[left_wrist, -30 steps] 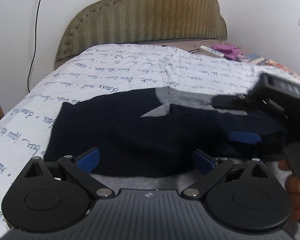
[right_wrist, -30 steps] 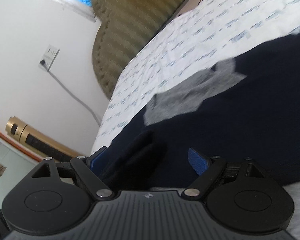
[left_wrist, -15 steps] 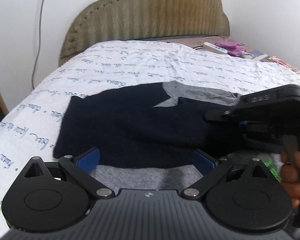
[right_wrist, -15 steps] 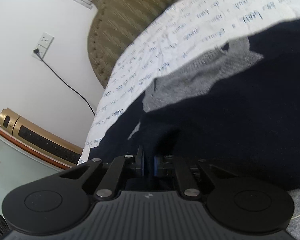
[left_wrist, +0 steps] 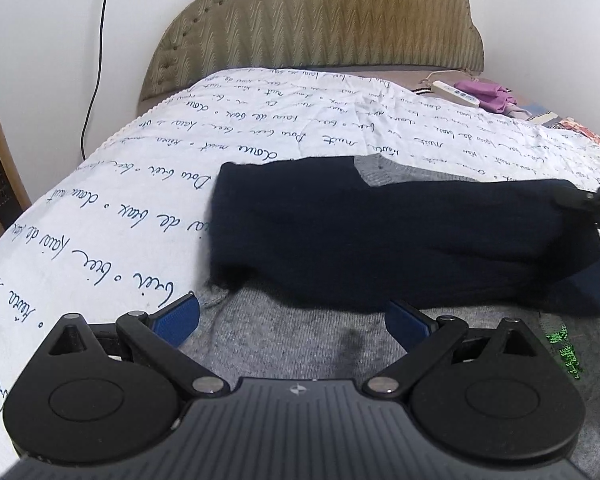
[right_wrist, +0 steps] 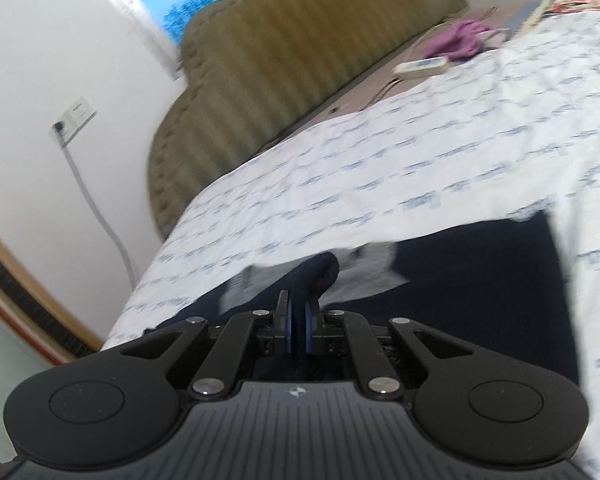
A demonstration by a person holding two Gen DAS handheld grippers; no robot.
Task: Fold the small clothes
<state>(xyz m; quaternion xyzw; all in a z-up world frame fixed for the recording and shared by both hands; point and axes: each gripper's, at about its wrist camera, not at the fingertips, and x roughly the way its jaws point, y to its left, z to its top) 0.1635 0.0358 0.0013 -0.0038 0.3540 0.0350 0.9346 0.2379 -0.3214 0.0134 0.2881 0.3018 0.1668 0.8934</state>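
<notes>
- While my right gripper (right_wrist: 296, 330) pinches the dark sleeve (right_wrist: 314, 276), the sweater (left_wrist: 380, 232) lies on the bed (left_wrist: 140, 200).
- My left gripper (left_wrist: 292, 316) waits open over it.
- Next, I think, I lay the sleeve across.

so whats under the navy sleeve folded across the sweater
The navy sleeve lies over the sweater's grey body and grey collar. The chest beneath is covered, apart from green stitching showing below its edge.
</notes>
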